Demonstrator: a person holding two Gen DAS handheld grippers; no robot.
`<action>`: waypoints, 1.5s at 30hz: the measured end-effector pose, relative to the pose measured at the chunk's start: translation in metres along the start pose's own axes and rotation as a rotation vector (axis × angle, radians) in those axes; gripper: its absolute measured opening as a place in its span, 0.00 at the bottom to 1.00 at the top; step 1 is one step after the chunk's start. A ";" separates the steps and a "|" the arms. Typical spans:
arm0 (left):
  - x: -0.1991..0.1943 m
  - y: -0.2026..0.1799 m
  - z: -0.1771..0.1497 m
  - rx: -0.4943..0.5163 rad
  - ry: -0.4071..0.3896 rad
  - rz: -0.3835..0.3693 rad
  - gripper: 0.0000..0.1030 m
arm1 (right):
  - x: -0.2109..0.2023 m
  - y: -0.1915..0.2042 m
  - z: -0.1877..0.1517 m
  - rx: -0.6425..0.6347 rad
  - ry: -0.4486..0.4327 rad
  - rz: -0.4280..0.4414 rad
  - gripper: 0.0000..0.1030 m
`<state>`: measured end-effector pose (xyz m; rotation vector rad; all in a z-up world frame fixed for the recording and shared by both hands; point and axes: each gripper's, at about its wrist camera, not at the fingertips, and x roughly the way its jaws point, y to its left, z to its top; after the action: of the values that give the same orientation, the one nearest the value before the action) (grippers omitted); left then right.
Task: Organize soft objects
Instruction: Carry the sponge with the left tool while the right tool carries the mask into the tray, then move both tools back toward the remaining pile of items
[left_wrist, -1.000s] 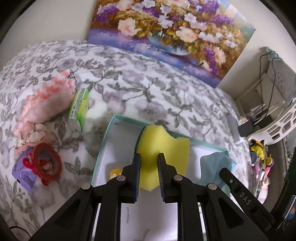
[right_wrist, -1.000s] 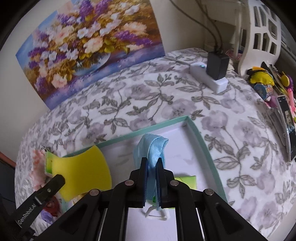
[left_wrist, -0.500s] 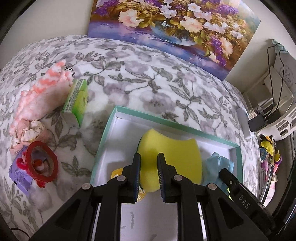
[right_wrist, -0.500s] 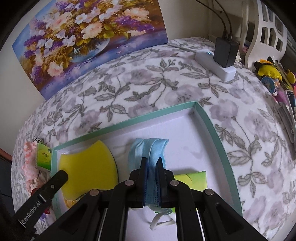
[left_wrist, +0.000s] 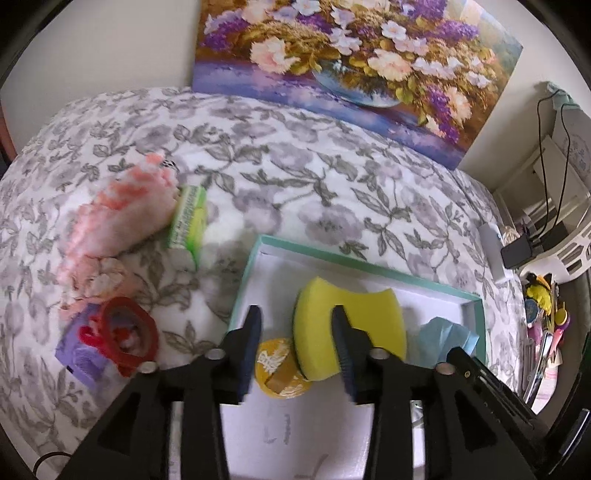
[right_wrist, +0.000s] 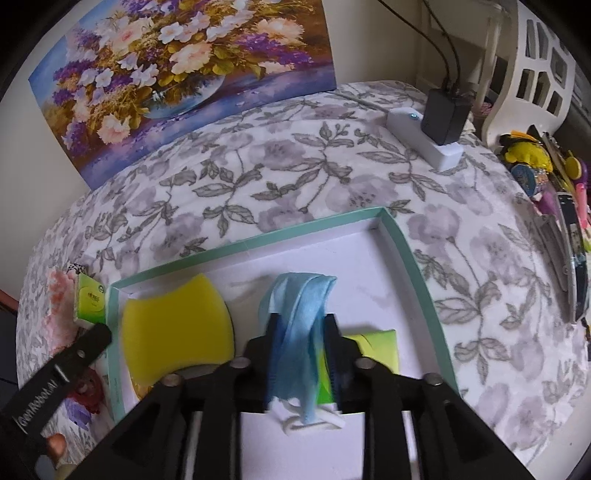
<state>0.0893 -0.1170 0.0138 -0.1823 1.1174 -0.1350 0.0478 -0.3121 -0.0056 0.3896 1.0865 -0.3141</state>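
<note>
A: Where's the sponge (left_wrist: 354, 328)?
B: In the box (left_wrist: 369, 267) on the bed (left_wrist: 295, 177), far left. Left tool (left_wrist: 295, 328) is opening; sponge sits loose between the jaws.
A: & the right tool (right_wrist: 298, 332)?
B: Opening too. Blue mask (right_wrist: 299, 317) hangs between its jaws, mid box, w/ a green packet (right_wrist: 376, 345) just right of it.
</note>
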 end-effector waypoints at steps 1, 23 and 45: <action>-0.002 0.001 0.000 -0.002 -0.003 0.004 0.49 | -0.001 -0.001 0.000 0.001 0.002 -0.001 0.36; 0.014 0.047 -0.001 -0.074 0.033 0.260 0.90 | 0.001 0.007 -0.016 -0.093 0.014 -0.067 1.00; -0.046 0.127 0.022 -0.238 -0.165 0.324 0.91 | -0.010 0.053 -0.029 -0.108 0.028 0.038 1.00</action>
<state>0.0912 0.0175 0.0363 -0.2181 0.9828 0.2983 0.0433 -0.2506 -0.0004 0.3192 1.1170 -0.2155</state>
